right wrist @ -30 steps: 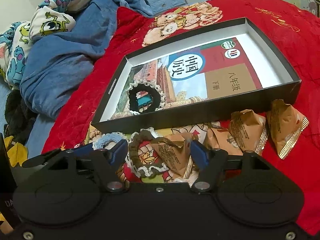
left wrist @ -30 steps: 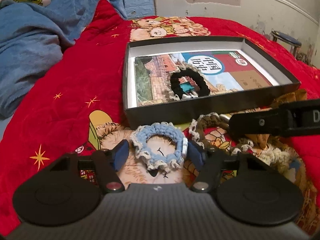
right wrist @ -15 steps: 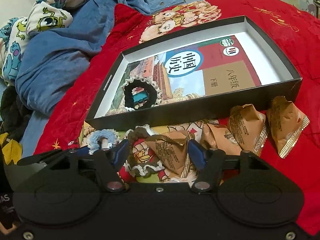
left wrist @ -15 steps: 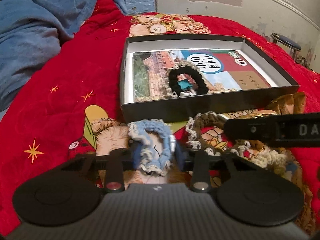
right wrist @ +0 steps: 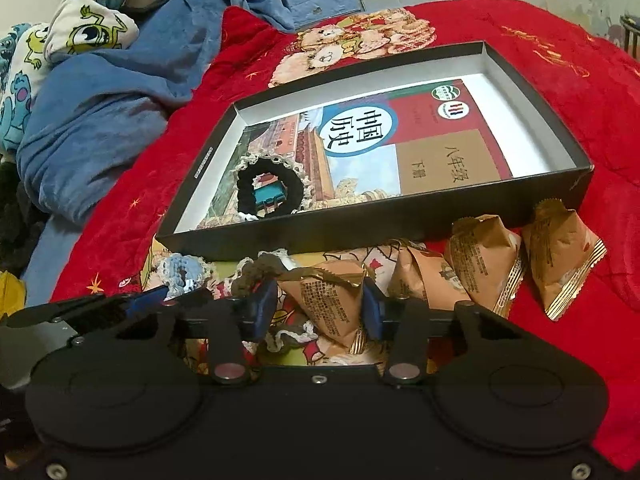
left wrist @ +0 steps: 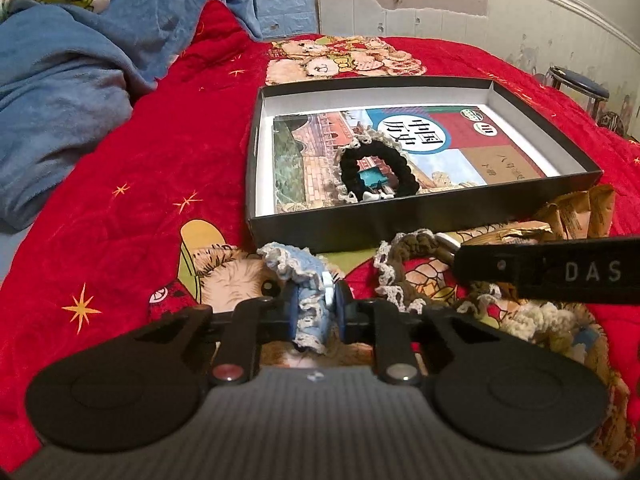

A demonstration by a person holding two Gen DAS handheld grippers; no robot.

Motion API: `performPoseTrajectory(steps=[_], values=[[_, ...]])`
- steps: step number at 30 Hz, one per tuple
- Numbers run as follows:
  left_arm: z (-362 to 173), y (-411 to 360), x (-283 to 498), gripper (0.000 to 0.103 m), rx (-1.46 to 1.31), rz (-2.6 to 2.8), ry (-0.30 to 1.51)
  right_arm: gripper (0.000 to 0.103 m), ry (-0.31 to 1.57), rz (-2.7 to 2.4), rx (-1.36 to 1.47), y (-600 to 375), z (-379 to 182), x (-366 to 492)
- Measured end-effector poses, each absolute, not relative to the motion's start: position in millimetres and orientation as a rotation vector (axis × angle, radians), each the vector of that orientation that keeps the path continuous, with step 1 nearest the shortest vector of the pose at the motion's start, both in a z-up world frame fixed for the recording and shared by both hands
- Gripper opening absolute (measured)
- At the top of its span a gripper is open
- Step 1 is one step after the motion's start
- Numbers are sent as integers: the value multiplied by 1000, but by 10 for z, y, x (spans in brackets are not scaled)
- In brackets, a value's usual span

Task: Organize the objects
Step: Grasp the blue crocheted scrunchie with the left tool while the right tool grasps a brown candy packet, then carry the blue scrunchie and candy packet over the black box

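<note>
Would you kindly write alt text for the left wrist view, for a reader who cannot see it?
The left hand-held gripper is closing, its pads squeezing a light blue scrunchie on a red quilt. Beyond lies an open black box holding a textbook with a black scrunchie on top.

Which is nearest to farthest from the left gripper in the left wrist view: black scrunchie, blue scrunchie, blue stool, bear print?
1. blue scrunchie: pinched between the pads of the left gripper, whose jaws are closing.
2. black scrunchie: inside the black box, on the book.
3. bear print: on the red blanket beyond the box's far wall.
4. blue stool: far right, by the wall.
</note>
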State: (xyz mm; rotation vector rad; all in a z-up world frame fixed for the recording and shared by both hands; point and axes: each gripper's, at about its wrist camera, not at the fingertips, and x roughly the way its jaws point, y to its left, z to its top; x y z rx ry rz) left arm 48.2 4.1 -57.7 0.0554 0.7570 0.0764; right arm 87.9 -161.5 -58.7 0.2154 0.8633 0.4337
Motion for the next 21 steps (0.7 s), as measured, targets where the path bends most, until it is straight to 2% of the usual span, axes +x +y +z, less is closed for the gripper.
performPoseTrajectory(steps=[21], values=[[-349, 49, 355, 21, 79, 120, 659, 37, 760, 526, 312, -1656, -345, 771]])
